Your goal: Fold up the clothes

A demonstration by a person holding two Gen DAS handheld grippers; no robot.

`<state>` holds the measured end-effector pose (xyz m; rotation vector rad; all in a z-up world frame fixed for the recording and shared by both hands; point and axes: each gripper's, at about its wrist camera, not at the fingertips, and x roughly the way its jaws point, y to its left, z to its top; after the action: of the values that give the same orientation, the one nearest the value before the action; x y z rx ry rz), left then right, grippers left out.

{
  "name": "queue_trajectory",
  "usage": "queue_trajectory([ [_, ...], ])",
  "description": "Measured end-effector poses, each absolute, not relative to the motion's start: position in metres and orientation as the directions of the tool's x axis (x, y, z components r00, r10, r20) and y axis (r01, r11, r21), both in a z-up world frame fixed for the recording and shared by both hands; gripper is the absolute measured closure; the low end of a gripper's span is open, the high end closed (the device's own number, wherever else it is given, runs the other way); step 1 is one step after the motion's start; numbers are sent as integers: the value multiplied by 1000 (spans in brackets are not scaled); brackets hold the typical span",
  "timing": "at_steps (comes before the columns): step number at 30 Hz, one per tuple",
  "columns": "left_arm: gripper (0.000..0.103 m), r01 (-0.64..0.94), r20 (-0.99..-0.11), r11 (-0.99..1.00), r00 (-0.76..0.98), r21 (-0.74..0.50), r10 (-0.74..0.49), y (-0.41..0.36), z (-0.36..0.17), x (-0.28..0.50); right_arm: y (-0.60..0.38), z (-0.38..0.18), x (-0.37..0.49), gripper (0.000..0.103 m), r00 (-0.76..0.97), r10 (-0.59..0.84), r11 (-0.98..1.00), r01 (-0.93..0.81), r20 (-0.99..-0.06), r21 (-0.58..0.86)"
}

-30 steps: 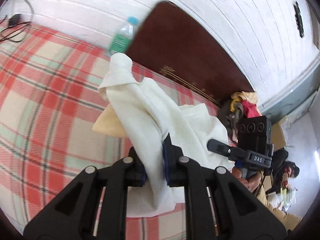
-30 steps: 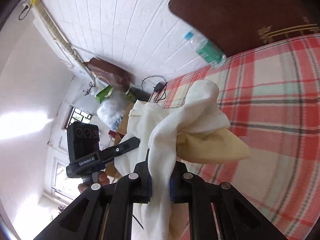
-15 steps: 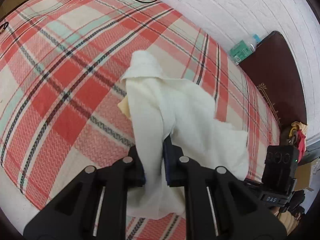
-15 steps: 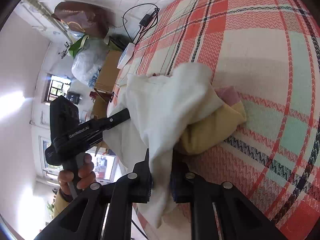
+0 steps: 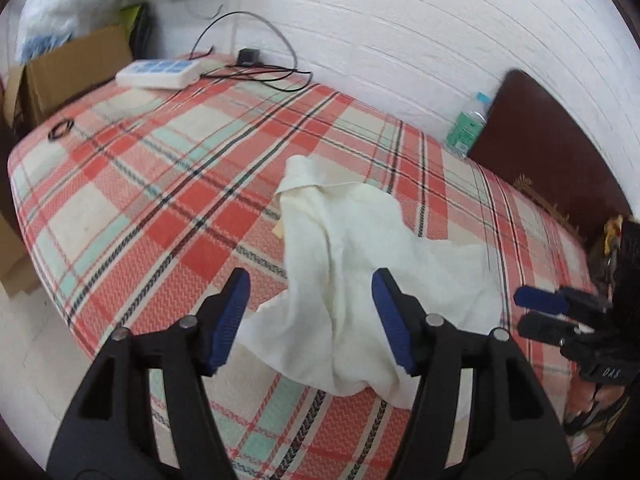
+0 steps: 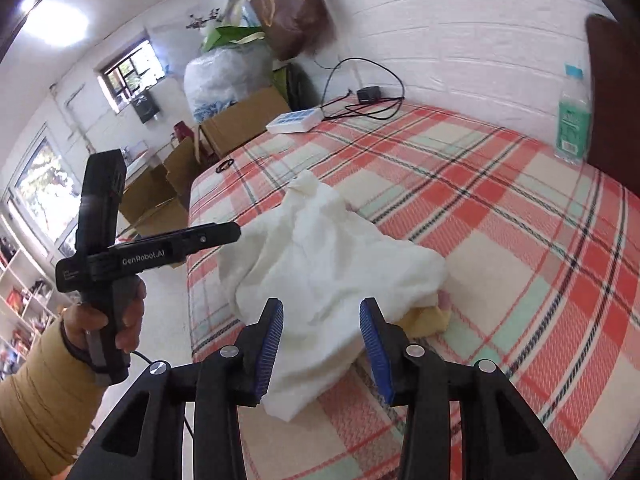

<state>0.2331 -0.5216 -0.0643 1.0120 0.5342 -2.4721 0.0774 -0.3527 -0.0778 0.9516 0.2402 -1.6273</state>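
A crumpled cream-white garment [image 5: 352, 264] [image 6: 324, 256] lies on the red plaid bed cover [image 5: 168, 184] [image 6: 520, 240], partly over a yellow cloth [image 6: 426, 314] that peeks out at its edge. My left gripper [image 5: 310, 314] hovers just above the garment's near end; its jaws are opening and the blue pads press on nothing. My right gripper [image 6: 322, 338] also hangs over the garment's near edge, jaws opening, pads clear of the fabric. The left gripper [image 6: 224, 234] appears in the right wrist view, held by a hand in a tan sleeve.
A water bottle [image 5: 466, 124] [image 6: 572, 120] stands by the brown headboard [image 5: 540, 136]. A white power strip [image 5: 158, 74] [image 6: 296, 120] with black cables and a small black ring [image 5: 60, 130] lie on the far end of the bed. Cardboard boxes [image 5: 68, 72] stand beyond.
Both grippers held the white garment up a second ago. They lowered it onto the bed and let go; both sets of jaws now stand apart and the garment rests on the cover.
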Motion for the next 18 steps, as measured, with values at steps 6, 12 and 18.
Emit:
queue_trajectory([
  [6, 37, 478, -809, -860, -569, -177, -150, -525, -101, 186, -372, -111, 70, 62, 9, -630, -378, 870, -776, 317],
  [12, 37, 515, -802, -829, -579, -221, -146, -524, -112, 214, -353, -97, 86, 60, -12, -663, -313, 913, -748, 263],
  [18, 17, 510, -742, -838, -635, -192, -217, -476, -77, 248, -322, -66, 120, 38, -27, -733, -189, 968, -679, 166],
])
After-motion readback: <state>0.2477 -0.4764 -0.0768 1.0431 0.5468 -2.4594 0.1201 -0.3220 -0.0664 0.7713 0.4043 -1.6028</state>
